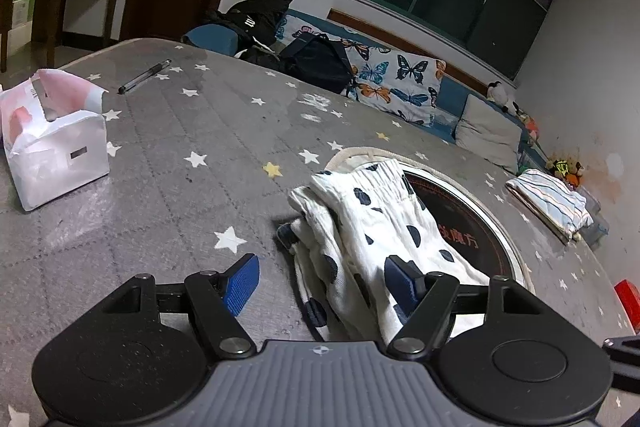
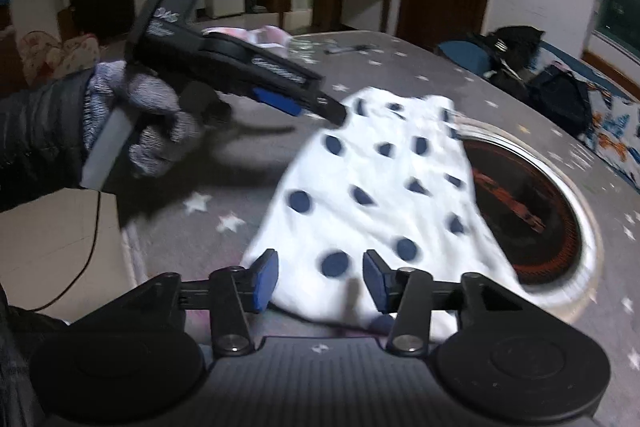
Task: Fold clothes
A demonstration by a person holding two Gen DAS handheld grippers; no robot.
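Note:
A white garment with dark blue dots (image 1: pixel 372 227) lies folded on the grey star-patterned table cover (image 1: pixel 180 155), partly over a round dark cooktop (image 1: pixel 464 223). My left gripper (image 1: pixel 322 281) is open just above the garment's near edge, its right pad (image 1: pixel 400 283) over the cloth. In the right wrist view the garment (image 2: pixel 380 195) is spread flat and blurred. My right gripper (image 2: pixel 320 277) is open over its near hem. The left gripper (image 2: pixel 304 103) shows there too, held by a gloved hand at the garment's far left corner.
A white tissue bag (image 1: pixel 52 143) and a pen (image 1: pixel 144 77) lie at the table's left. A folded striped cloth (image 1: pixel 548 203) sits at the far right. A black bag (image 1: pixel 316 63) and butterfly cushions (image 1: pixel 400 83) line the sofa behind. A red object (image 1: pixel 628 299) is at the right edge.

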